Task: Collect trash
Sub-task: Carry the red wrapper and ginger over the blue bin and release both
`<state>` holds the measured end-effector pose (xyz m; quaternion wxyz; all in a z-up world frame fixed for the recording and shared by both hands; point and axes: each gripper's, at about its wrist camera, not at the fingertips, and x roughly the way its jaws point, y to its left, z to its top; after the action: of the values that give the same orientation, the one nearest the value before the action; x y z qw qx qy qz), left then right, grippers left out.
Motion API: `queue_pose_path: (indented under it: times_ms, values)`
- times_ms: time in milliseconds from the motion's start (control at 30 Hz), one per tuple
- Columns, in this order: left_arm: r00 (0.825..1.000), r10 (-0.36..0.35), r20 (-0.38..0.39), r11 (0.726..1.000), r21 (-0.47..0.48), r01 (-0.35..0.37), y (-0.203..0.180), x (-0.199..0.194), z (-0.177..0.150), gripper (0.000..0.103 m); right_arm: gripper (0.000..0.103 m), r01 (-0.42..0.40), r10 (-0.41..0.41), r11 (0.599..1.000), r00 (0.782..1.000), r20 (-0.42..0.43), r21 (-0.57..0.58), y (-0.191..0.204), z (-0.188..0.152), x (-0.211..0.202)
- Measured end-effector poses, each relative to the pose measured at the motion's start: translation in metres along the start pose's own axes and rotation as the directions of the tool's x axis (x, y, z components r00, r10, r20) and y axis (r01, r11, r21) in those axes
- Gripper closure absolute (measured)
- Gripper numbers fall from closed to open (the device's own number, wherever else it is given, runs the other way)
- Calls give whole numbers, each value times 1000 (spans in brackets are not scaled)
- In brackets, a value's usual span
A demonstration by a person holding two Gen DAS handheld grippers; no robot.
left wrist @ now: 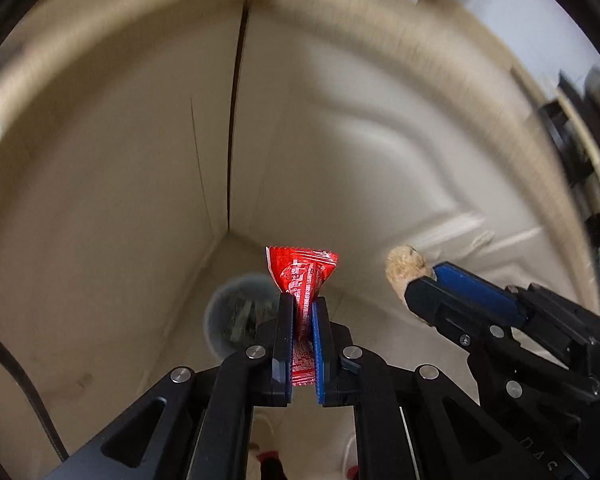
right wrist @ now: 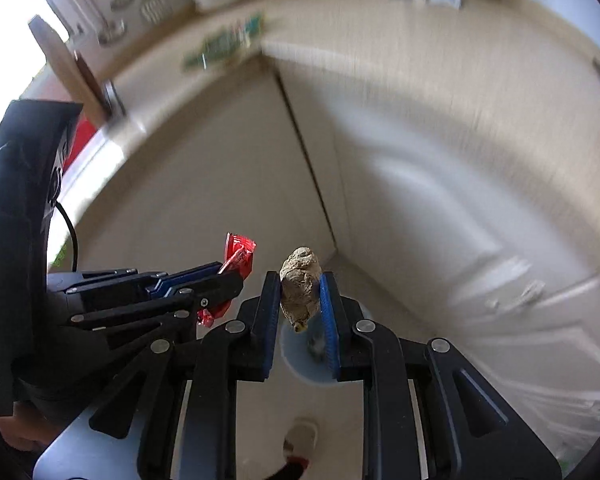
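Observation:
My left gripper point(left wrist: 302, 304) is shut on a red foil wrapper point(left wrist: 302, 270), whose top fans out above the pads. That wrapper point(right wrist: 239, 258) and the left gripper point(right wrist: 228, 278) also show at the left of the right wrist view. My right gripper point(right wrist: 300, 284) is shut on a crumpled brown wad of paper point(right wrist: 300, 286). From the left wrist view the right gripper point(left wrist: 414, 284) comes in from the right with the brown wad point(left wrist: 404, 270) at its tip. A round grey bin point(left wrist: 236, 320) with some trash inside stands on the floor below both grippers, partly hidden behind the fingers point(right wrist: 300, 360).
Beige cabinet doors point(left wrist: 300, 140) meet at an inside corner behind the bin. A countertop point(right wrist: 340, 20) above holds a green packet point(right wrist: 224, 44) and utensils hang on the wall. A black cable point(left wrist: 16, 380) runs at the left. A person's slippers point(right wrist: 300, 440) are on the floor.

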<state>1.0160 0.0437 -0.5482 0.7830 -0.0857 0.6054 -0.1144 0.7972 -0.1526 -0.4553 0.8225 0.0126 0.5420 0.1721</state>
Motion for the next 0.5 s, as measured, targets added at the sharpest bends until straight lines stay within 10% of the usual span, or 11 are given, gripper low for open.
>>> queue_pose_path:
  times_ms: [333, 500]
  values:
    - [991, 33, -129, 999, -18, -35, 24, 94, -50, 96, 84, -52, 60, 997, 989, -132, 60, -29, -58, 99]
    - [987, 35, -157, 999, -27, -40, 36, 99, -48, 64, 83, -57, 69, 995, 986, -152, 80, -32, -60, 118]
